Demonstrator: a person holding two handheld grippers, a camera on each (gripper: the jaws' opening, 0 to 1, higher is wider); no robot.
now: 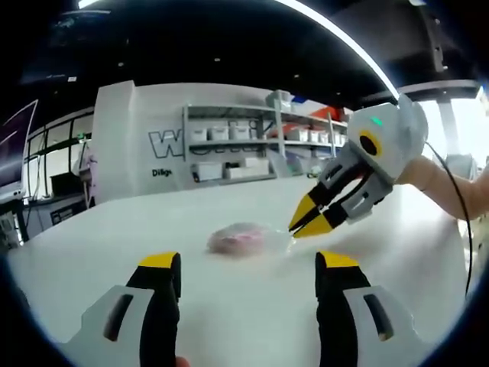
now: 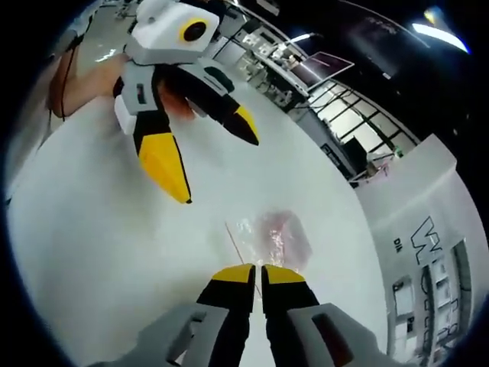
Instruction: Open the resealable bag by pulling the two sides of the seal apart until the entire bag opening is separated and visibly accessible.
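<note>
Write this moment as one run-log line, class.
left gripper: open, off the bag | right gripper: shut at resealable bag edge | bag flat on white table

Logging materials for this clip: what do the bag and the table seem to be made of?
Bag: thin clear plastic film, apparently; glossy, crinkled, pink contents showing through. Table: smooth white top with a soft sheen, possibly laminate; the exact material can't be told.
</note>
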